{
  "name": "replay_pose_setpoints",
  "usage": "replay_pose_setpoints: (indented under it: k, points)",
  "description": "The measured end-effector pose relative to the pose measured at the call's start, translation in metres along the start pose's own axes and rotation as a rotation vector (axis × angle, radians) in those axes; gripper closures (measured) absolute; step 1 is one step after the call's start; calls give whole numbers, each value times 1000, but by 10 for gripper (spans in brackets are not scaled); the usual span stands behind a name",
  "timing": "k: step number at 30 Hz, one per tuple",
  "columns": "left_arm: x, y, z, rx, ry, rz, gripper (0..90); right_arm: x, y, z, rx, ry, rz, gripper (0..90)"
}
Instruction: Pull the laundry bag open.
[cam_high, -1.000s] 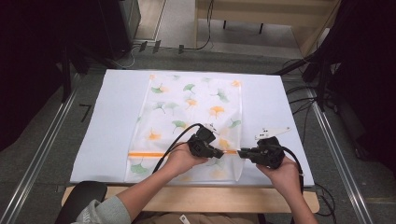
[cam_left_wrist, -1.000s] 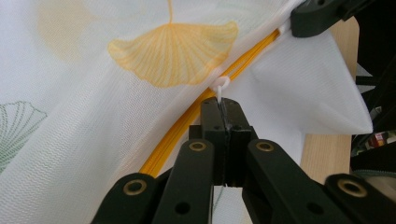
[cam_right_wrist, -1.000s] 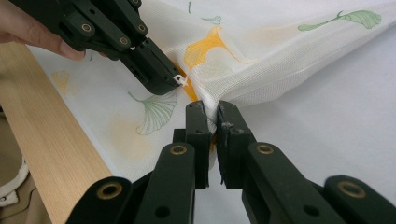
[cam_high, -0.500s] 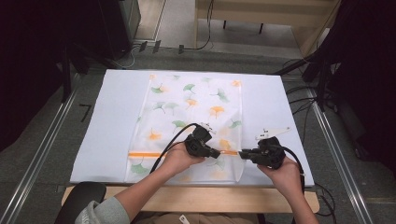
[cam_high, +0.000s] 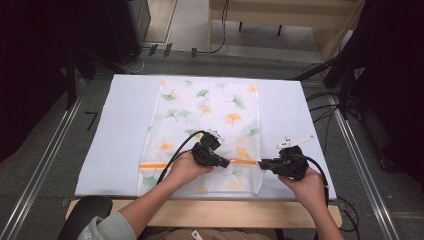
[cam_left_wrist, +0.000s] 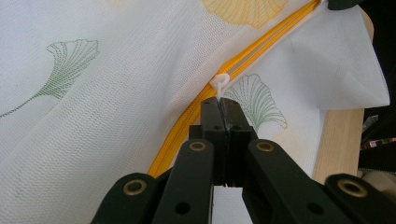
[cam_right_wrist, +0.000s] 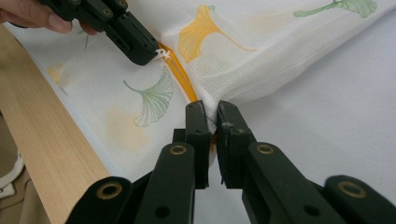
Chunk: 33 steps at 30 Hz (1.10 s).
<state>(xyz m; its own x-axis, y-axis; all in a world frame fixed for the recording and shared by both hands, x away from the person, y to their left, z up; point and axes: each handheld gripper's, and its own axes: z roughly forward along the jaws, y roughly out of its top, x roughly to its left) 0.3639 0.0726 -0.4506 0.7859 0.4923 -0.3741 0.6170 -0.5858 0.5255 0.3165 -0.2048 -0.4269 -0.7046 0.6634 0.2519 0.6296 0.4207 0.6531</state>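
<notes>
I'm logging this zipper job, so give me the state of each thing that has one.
mesh bag: flat on the table.
orange zipper: runs across the bag; how far open, unclear.
white zipper pull: clamped.
left gripper: shut on the pull.
right gripper: shut on the bag's edge.
</notes>
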Motion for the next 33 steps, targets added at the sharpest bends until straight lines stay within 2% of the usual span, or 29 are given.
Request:
replay_pose_setpoints:
  k: [5,8,17,23,27,30,33]
  points:
    - [0,0,0,0,0,1,900,-1,0,0,1,0,2,861]
    - [1,0,-1,-7,-14,-12,900,-1,0,0,-1,-1,3,861]
    - [-2,0,-1,-4,3,6,900,-2,0,-1,-2,-2,4,862]
    - [1,0,-1,-2,-22,-13,900,-2,0,-1,-2,1,6,861]
    - [2,-1,-1,0,-21,-16,900,-2,0,-1,-5,7,4,861]
    - [4,-3,-3,7,-3,-15,900,-3,0,-2,-1,4,-2,861]
    - [8,-7,-8,2,8,-33,900,-5,0,-3,2,1,-1,860]
